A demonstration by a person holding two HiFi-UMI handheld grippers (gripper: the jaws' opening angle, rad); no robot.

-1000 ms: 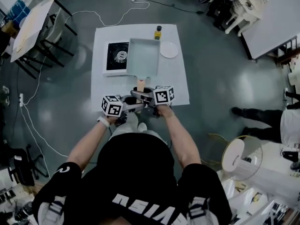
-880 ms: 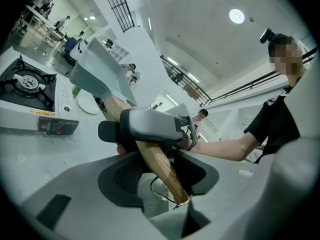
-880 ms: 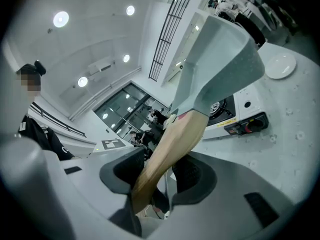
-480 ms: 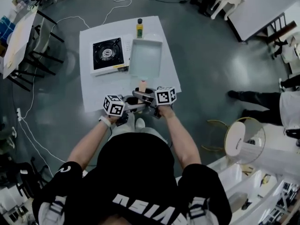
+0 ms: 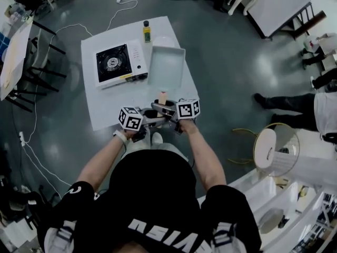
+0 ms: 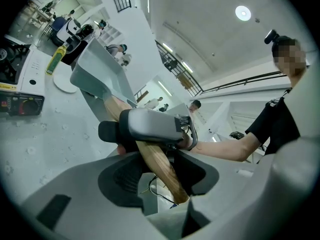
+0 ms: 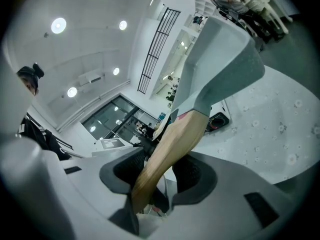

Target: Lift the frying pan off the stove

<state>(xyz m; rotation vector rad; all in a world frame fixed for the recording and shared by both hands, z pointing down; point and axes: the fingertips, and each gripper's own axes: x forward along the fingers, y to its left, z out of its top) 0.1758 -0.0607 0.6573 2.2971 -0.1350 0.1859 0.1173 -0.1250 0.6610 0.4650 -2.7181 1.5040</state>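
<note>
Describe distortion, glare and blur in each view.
Head view: fisheye curves the floor around the white table; light is dim and even. Left gripper view: dark round vignette, ceiling lamp blown out, wooden handle soft near the lens. Right gripper view: same vignette, ceiling lamps glaring.

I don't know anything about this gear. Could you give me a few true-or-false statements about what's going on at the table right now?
1. The frying pan sits on the stove. False: it is beside the stove, to its right, and the burner is bare.
2. The left gripper and the right gripper both clamp the pan's wooden handle. True.
3. The pan is round. False: it is rectangular, with straight walls.
4. A yellow bottle stands near the far edge of the white table. True.
5. Only one gripper touches the pan. False: the handle runs between the jaws of both.
</note>
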